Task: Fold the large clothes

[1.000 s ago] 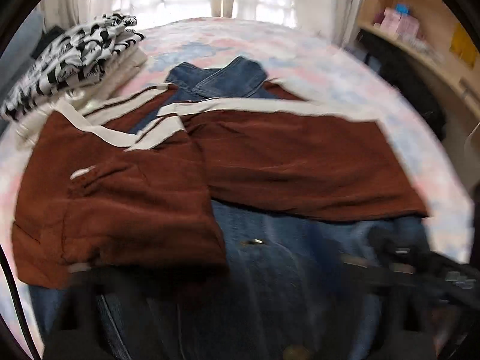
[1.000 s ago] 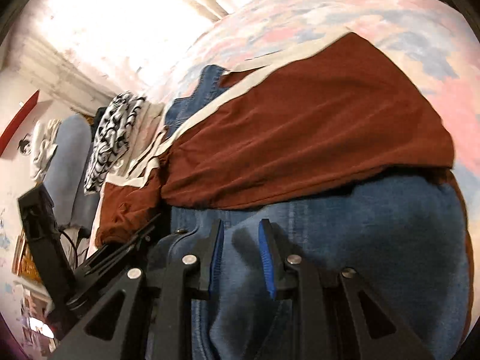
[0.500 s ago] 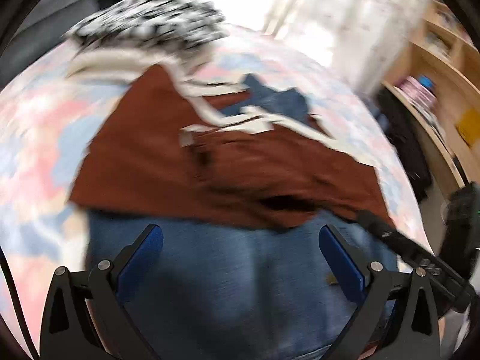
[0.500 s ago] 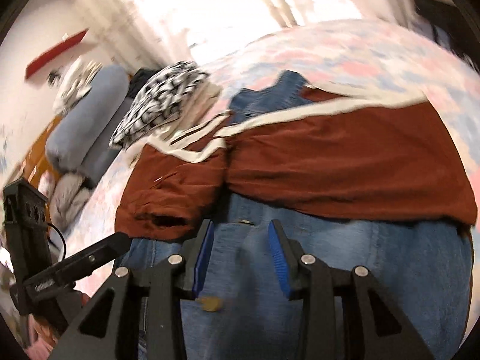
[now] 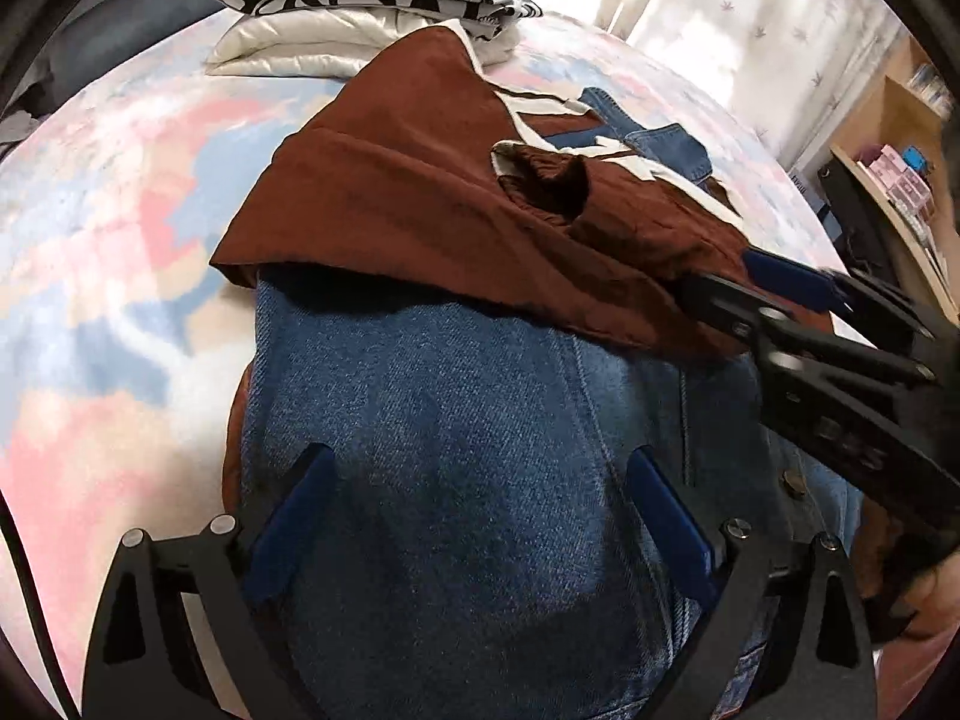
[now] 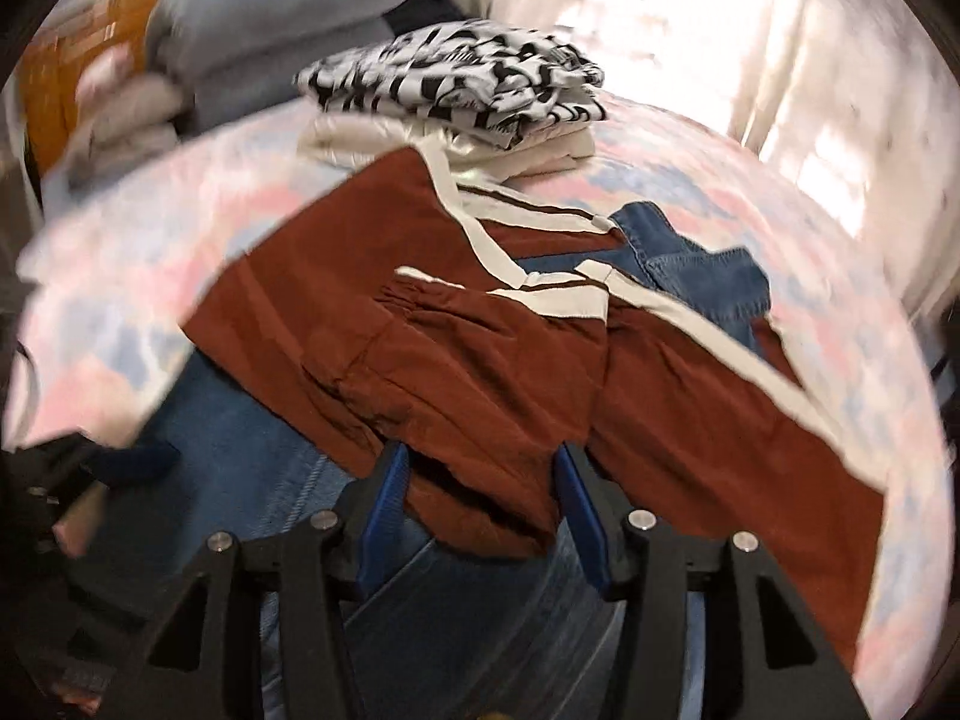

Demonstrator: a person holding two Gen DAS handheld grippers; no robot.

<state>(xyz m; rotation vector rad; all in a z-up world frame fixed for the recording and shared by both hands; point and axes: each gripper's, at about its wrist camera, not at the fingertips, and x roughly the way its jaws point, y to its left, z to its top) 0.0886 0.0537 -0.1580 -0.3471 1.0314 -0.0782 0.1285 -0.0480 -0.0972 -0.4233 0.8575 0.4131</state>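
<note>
While two folded garments [image 5: 372, 6] sit stacked, left gripper [image 5: 474, 516] closes and right gripper [image 6: 480, 510] opens, fingers gripping nothing.

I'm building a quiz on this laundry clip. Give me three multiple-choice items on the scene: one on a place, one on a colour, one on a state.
1. Where does the rust-brown jacket lie?
A. on the denim garment
B. on the shelf
C. under the pillows

2. What colour are the brown jacket's stripes?
A. yellow
B. cream-white
C. green

3. What do the left tongs hold?
A. the patterned top
B. the brown jacket
C. nothing

Key: 1 A, the brown cloth overlaps the blue denim on the bed. 2 B, pale bands run along its edges. 3 C, the pads stand wide apart above the denim, gripping no cloth.
</note>
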